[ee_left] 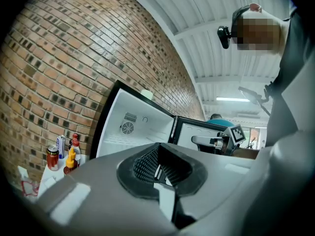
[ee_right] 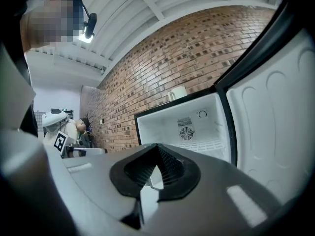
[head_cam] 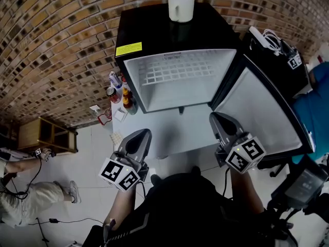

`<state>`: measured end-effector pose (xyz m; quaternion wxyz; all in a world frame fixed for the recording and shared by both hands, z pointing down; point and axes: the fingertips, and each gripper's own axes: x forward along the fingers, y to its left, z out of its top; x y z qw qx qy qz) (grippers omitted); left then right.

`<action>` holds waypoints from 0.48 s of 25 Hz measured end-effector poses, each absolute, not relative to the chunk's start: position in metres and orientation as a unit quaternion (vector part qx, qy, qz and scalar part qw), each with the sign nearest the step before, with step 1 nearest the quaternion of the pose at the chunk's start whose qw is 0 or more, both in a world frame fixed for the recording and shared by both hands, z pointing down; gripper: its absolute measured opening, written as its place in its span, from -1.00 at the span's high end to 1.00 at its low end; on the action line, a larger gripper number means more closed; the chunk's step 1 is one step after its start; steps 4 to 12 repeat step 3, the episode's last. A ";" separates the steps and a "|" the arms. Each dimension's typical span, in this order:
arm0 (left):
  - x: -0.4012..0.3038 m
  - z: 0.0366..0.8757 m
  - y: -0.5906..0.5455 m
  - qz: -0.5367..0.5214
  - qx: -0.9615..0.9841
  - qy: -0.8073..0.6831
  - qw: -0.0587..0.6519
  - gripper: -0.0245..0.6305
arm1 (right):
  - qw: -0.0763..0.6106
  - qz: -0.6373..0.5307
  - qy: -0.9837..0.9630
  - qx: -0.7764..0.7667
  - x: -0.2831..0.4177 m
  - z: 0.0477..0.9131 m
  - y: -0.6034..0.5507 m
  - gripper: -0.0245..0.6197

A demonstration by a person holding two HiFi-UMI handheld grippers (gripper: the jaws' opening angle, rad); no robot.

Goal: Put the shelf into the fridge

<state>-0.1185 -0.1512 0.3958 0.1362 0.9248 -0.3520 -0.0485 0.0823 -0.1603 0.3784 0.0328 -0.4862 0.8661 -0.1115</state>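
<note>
Left claw (head_cam: 144,133) and right claw (head_cam: 214,116), closed, empty, seemingly level, before open fridge (head_cam: 169,96)

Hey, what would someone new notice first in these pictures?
The black fridge stands open against the brick wall, a wire shelf inside and a white mug on top. The left gripper and right gripper hover shut and empty before it.

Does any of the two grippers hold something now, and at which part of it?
Nothing is held. The left gripper and the right gripper both have their jaws closed on nothing; the wire shelf lies inside the fridge.
</note>
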 end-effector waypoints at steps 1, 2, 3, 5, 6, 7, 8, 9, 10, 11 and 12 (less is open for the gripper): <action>-0.116 0.397 -0.150 -0.044 0.926 -0.352 0.133 0.96 | 0.031 -0.110 0.866 -0.486 0.083 0.379 -0.161 0.90; -0.114 0.397 -0.150 -0.039 0.927 -0.351 0.131 0.96 | 0.029 -0.107 0.867 -0.486 0.084 0.379 -0.161 0.90; -0.111 0.398 -0.149 -0.036 0.927 -0.349 0.128 0.96 | 0.027 -0.105 0.867 -0.486 0.084 0.379 -0.161 0.90; -0.111 0.398 -0.149 -0.036 0.927 -0.349 0.128 0.96 | 0.027 -0.105 0.867 -0.486 0.084 0.379 -0.161 0.90; -0.111 0.398 -0.149 -0.036 0.927 -0.349 0.128 0.96 | 0.027 -0.105 0.867 -0.486 0.084 0.379 -0.161 0.90; -0.111 0.398 -0.149 -0.036 0.927 -0.349 0.128 0.96 | 0.027 -0.105 0.867 -0.486 0.084 0.379 -0.161 0.90; -0.111 0.398 -0.149 -0.036 0.927 -0.349 0.128 0.96 | 0.027 -0.105 0.867 -0.486 0.084 0.379 -0.161 0.90; -0.111 0.398 -0.149 -0.036 0.927 -0.349 0.128 0.96 | 0.027 -0.105 0.867 -0.486 0.084 0.379 -0.161 0.90; -0.111 0.398 -0.149 -0.036 0.927 -0.349 0.128 0.96 | 0.027 -0.105 0.867 -0.486 0.084 0.379 -0.161 0.90; -0.111 0.398 -0.149 -0.036 0.927 -0.349 0.128 0.96 | 0.027 -0.105 0.867 -0.486 0.084 0.379 -0.161 0.90; -0.111 0.398 -0.149 -0.036 0.927 -0.349 0.128 0.96 | 0.027 -0.105 0.867 -0.486 0.084 0.379 -0.161 0.90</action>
